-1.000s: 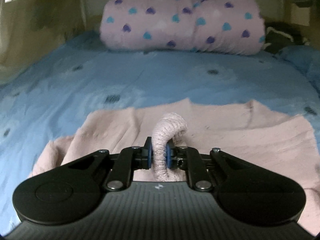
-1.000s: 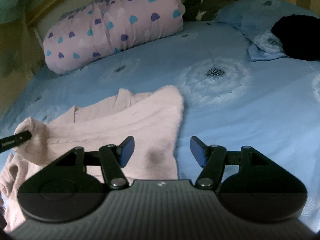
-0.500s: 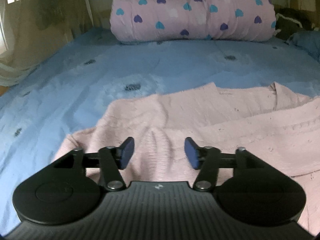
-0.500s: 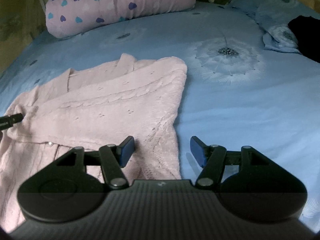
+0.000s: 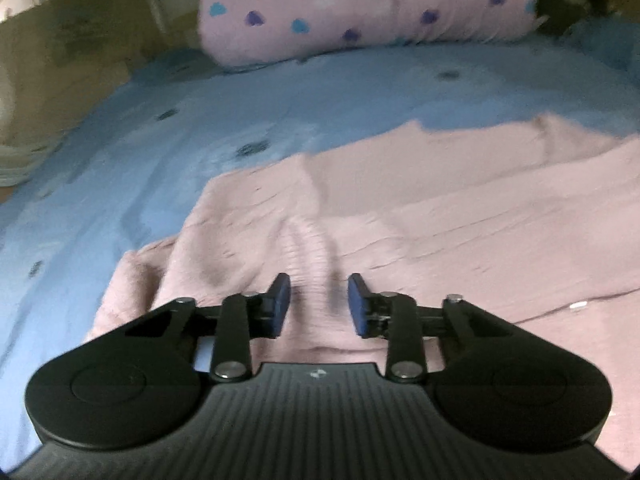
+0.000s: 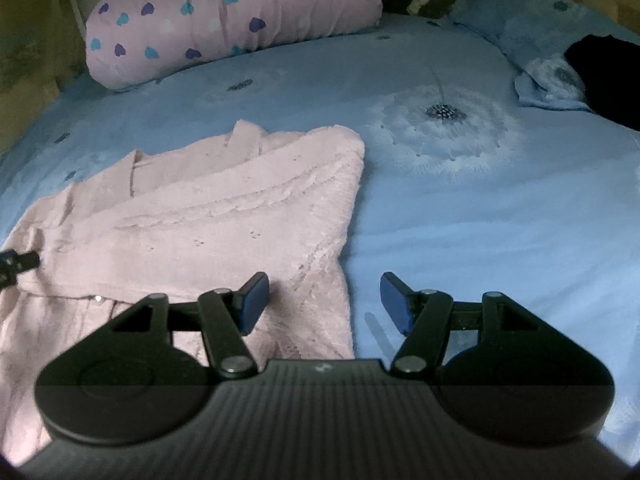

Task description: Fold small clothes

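Note:
A pale pink knitted cardigan (image 5: 420, 208) lies on the blue bed, its sides folded inward; it also shows in the right wrist view (image 6: 224, 216). A ribbed sleeve cuff (image 5: 308, 248) lies flat on the garment just ahead of my left gripper (image 5: 319, 300), which is open with its jaws either side of the cuff, not holding it. My right gripper (image 6: 324, 300) is open and empty, low over the cardigan's right edge and the sheet. The left gripper's tip (image 6: 16, 262) shows at the far left of the right wrist view.
The blue bedsheet (image 6: 460, 216) has a white dandelion print. A pink heart-patterned rolled blanket (image 6: 232, 16) lies at the head of the bed. A blue pillow (image 6: 536, 32) and a black item (image 6: 608, 76) sit at the right. The bed's left edge (image 5: 48, 148) drops off.
My left gripper opened and let go of the sleeve cuff, which now lies flat on the cardigan. The left gripper has drawn back a little. The right gripper stayed open, shifting slightly.

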